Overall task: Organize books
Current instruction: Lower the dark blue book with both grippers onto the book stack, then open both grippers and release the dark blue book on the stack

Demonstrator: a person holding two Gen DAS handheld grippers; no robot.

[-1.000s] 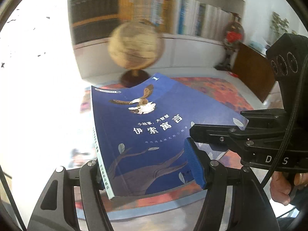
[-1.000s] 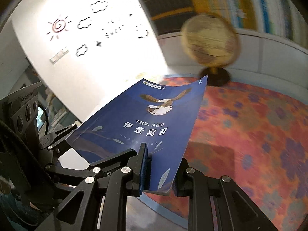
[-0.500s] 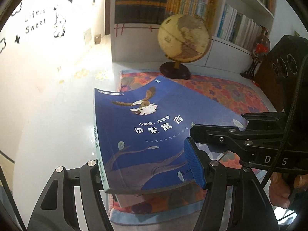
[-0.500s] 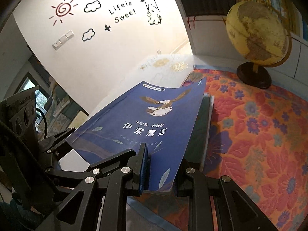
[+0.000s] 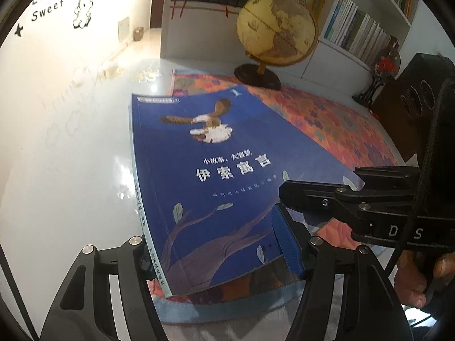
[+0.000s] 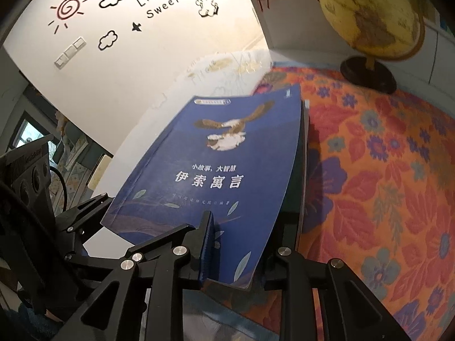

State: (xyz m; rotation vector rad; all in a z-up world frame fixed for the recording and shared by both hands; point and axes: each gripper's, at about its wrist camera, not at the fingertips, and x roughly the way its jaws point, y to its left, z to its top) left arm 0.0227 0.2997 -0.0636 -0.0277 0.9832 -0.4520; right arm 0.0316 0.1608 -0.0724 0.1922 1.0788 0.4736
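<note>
A blue book [image 5: 216,176] with a bird on its cover and white Chinese title is held flat over the near left corner of a flowered rug [image 5: 335,119]. My left gripper [image 5: 216,247] is shut on its near spine-side corner. My right gripper [image 6: 241,244] is shut on its other near corner; it also shows in the left wrist view [image 5: 321,196]. In the right wrist view the book [image 6: 227,164] lies just above a dark book [image 6: 298,187] that rests on the rug [image 6: 384,170]. I cannot tell if the two books touch.
A yellow globe [image 5: 277,28] on a dark base stands at the rug's far edge. White bookshelves [image 5: 358,31] full of books line the back wall. A shiny white floor [image 5: 71,156] lies left of the rug. A white wall [image 6: 148,39] with stickers is beyond.
Both grippers have swung left and lowered with the blue book. It now hangs low over the dark book at the rug's corner. The globe has shifted right in view.
</note>
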